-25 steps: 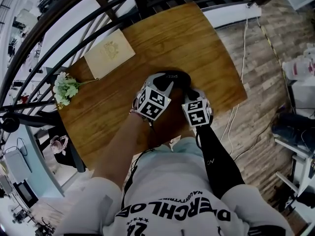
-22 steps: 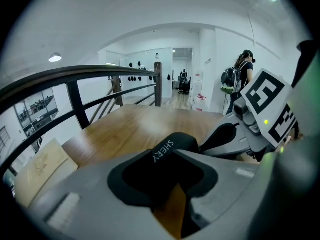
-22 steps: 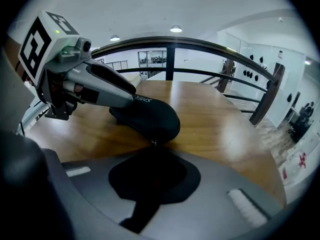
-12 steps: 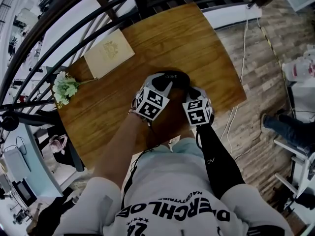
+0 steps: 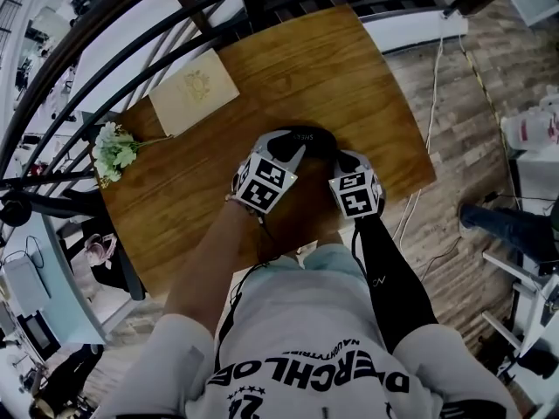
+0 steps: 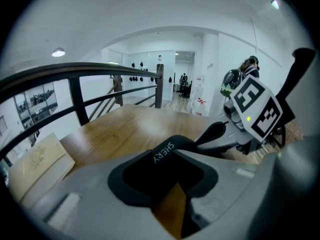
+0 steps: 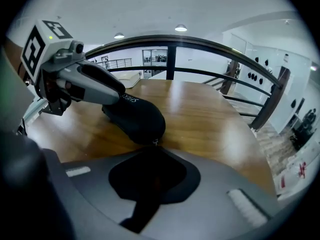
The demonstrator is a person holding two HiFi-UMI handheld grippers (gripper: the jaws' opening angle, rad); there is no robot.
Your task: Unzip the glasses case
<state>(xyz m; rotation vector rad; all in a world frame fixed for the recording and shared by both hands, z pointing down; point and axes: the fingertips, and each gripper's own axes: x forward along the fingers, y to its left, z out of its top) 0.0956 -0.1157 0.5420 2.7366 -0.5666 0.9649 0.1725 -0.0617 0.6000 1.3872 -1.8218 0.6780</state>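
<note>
A black glasses case (image 5: 307,138) lies on the wooden table (image 5: 349,68). My left gripper (image 5: 293,152) is shut on its near left end; in the left gripper view the case (image 6: 170,156) with white lettering fills the space between the pads of my left gripper (image 6: 172,170). My right gripper (image 5: 337,158) is at the case's right end. In the right gripper view my right gripper (image 7: 155,151) is shut, its tips meeting at the small metal zipper pull (image 7: 156,143) at the end of the case (image 7: 135,116).
A cream booklet (image 5: 194,92) lies at the table's far left, with a small bunch of flowers (image 5: 113,151) at the left edge. A dark metal railing (image 5: 131,24) curves round the far side. Cables (image 5: 432,85) and a person's shoe (image 5: 507,225) are on the plank floor at right.
The right gripper has shifted a touch to the right. The left gripper and the case stay where they were.
</note>
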